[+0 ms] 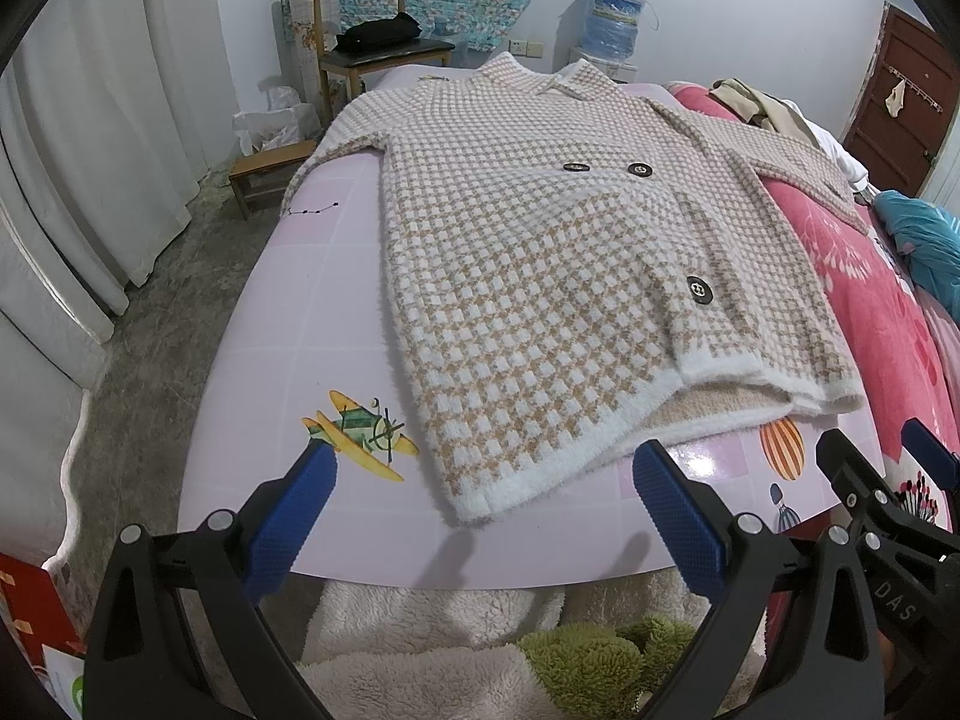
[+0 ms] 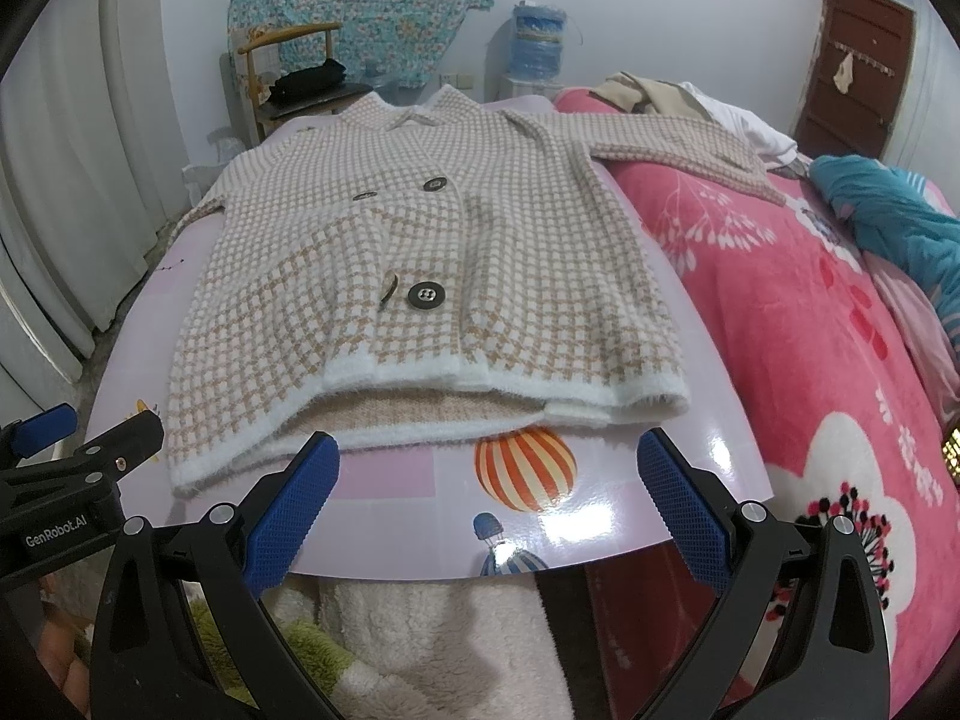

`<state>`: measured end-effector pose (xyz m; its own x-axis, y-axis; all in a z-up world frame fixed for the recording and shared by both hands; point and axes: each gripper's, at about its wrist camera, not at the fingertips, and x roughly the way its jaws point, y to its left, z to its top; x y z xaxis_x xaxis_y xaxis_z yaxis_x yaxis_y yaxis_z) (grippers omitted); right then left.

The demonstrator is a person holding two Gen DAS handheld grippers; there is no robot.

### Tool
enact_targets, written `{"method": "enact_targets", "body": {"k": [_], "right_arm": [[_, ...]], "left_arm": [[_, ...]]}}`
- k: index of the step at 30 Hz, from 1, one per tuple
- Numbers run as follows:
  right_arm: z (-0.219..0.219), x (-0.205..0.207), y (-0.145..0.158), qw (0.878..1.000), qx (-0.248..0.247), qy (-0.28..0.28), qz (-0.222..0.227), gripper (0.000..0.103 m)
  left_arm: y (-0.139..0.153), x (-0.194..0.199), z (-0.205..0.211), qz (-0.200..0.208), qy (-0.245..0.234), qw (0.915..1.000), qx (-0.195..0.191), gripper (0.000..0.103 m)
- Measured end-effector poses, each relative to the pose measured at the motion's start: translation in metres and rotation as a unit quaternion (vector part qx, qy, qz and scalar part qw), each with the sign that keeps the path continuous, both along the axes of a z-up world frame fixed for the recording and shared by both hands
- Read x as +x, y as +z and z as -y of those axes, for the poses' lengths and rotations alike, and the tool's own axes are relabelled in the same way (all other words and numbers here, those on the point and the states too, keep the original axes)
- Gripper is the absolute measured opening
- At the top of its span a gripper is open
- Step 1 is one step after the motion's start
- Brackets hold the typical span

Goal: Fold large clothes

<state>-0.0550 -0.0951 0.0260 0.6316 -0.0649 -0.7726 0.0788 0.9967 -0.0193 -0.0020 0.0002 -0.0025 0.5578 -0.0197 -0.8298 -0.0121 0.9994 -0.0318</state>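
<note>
The checked cardigan lies spread flat, buttoned face up, on the pink tabletop (hem nearest, ready for folding). Left tool and right tool hover just short of the hem, both wide apart and empty.

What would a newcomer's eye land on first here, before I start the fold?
The checked fuzzy cardigan, spread flat and buttoned on the pink table, collar away from the grippers, one sleeve trailing onto the red floral blanket. Next, the left gripper and right gripper, both open, just short of its white hem.
</note>
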Motion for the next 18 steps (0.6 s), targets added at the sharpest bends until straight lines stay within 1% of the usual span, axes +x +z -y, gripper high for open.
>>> {"method": "enact_targets", "body": {"k": [11,16,18], "right_arm": [[0.002,0.000,0.002,1.000,-0.001,0.004,0.004,0.096],[-0.004,0.008,0.004,1.000,-0.003,0.009,0.005,0.096],[-0.007,0.015,0.005,1.000,-0.006,0.007,0.004,0.096]], "left_arm": [[0.000,0.000,0.000,-0.001,0.000,1.0000,-0.001,0.097],[-0.002,0.003,0.000,-0.001,-0.008,1.0000,-0.001,0.097],[-0.002,0.007,0.000,0.004,-0.014,0.9999,0.000,0.097]]}}
